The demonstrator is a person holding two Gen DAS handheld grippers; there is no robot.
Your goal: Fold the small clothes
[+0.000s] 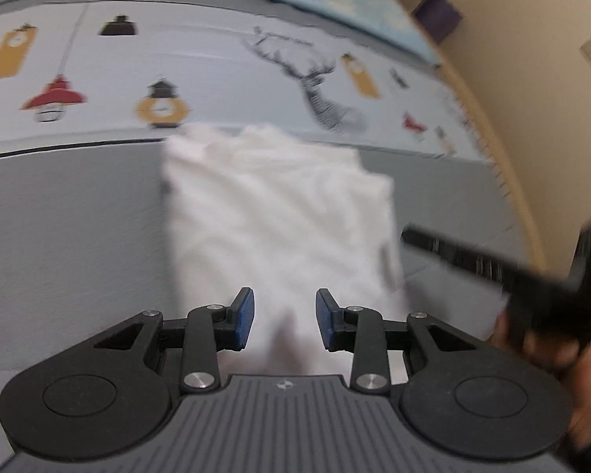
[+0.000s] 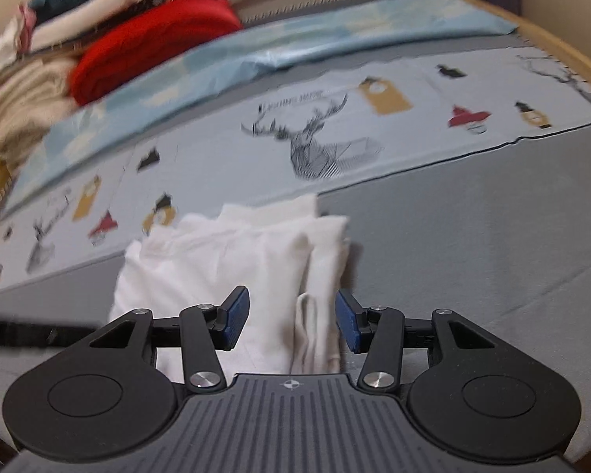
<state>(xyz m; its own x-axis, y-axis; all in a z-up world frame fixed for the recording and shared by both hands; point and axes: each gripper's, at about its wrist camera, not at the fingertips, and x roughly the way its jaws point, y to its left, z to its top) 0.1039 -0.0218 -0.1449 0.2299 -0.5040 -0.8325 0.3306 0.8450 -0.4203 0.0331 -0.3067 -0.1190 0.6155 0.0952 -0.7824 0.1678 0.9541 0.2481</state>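
On the left we are holding our left gripper [image 1: 284, 321] low over a white garment [image 1: 279, 216], its blue pads spread apart and gripping nothing. The cloth is lying on the grey sheet [image 1: 71, 228] directly ahead of the jaws, a long folded strip running away from us, and its near end is passing under the gap between the pads. Its far end is reaching the edge of a printed cloth [image 1: 216, 63] with lamps, clocks and a stag's head. Whether the pads are touching the fabric we cannot tell, since the view is blurred.

Further right in that view, our right gripper [image 1: 472, 256] is showing as a dark blurred bar just beside the garment's right edge.

In the right wrist view our right gripper [image 2: 292, 321] is also standing released, pads apart and holding nothing. The white garment [image 2: 232, 260] is lying ahead and mostly to the left of centre, with its folded right edge and a loop of hem sitting in the gap between the pads. Bare grey sheet [image 2: 472, 244] is stretching off to the right. Behind, a light blue cloth [image 2: 295, 43] is lying across the bed, and a pile of clothes [image 2: 98, 31], with a red one on top, is sitting at the far left.
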